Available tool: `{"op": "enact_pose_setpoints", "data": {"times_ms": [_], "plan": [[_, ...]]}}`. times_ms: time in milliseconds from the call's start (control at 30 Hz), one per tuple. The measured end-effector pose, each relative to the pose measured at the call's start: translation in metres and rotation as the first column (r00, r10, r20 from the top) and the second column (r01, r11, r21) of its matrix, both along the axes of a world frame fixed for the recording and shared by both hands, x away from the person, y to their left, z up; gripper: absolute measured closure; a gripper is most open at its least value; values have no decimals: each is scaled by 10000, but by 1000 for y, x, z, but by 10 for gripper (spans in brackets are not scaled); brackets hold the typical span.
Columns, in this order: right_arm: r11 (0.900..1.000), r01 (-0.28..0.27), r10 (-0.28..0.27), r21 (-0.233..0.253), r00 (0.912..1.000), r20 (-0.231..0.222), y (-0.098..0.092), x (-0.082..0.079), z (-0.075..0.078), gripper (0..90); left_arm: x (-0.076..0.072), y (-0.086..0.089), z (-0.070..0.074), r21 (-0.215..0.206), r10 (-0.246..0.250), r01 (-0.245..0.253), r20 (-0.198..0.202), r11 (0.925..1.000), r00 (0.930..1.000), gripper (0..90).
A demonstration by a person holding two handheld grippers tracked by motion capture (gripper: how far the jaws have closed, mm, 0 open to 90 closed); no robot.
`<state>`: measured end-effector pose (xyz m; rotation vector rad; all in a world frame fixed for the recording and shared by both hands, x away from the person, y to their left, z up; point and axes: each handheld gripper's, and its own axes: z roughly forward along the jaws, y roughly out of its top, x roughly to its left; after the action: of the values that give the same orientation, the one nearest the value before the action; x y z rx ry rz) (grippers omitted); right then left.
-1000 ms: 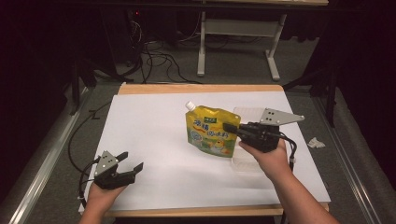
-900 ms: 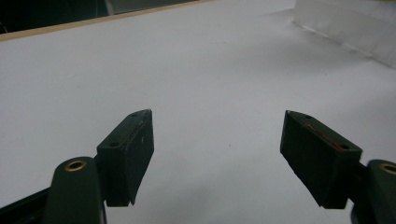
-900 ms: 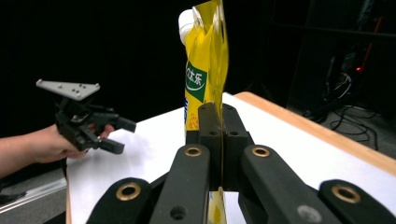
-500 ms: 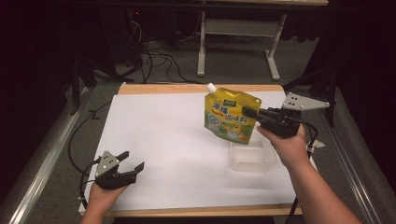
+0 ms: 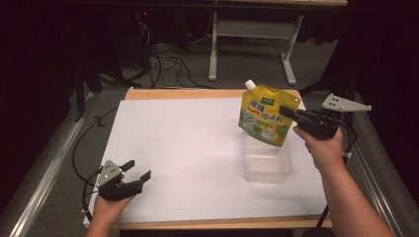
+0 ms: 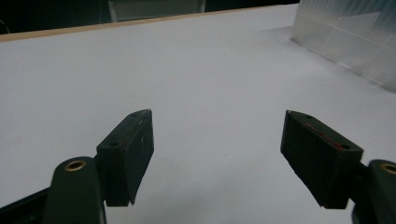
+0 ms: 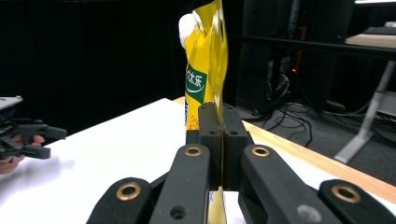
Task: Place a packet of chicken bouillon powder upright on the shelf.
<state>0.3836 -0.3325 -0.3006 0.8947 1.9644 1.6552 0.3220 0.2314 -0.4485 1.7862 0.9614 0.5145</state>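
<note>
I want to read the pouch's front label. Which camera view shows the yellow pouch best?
The high view: the yellow pouch faces the camera, printed front and white spout visible, held above the clear tub by the right tongs. The right gripper view shows it edge-on, pinched between the jaws.

The yellow pouch point(image 5: 264, 116) looks like glossy plastic film, creased and catching light, with a white plastic spout cap. The container point(image 5: 267, 160) below it is clear, smooth plastic, faintly frosted. The surface point(image 5: 188, 148) is covered in matt white paper over a pale wooden edge. The right gripper point(image 5: 286, 111) and left gripper point(image 5: 137, 170) are matt black plastic with brass-coloured rivets, perhaps metal.
</note>
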Motion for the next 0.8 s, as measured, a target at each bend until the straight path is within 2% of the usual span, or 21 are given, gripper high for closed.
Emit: {"op": "enact_pose_setpoints", "data": {"times_ms": [133,433,800], "plan": [[9996,233,-233,-127,9997,30,-8,0,0,900,-2,-3,1,118,-119,118,81,9999,9999,260],[9990,432,-432,-127,9991,10,-18,6,-3,900,-6,2,2,-86,-25,27,142,10000,9999,260],[9995,310,-312,-76,9992,-263,-21,29,-13,900,-7,4,0,-24,57,-57,160,10000,9999,259]]}}
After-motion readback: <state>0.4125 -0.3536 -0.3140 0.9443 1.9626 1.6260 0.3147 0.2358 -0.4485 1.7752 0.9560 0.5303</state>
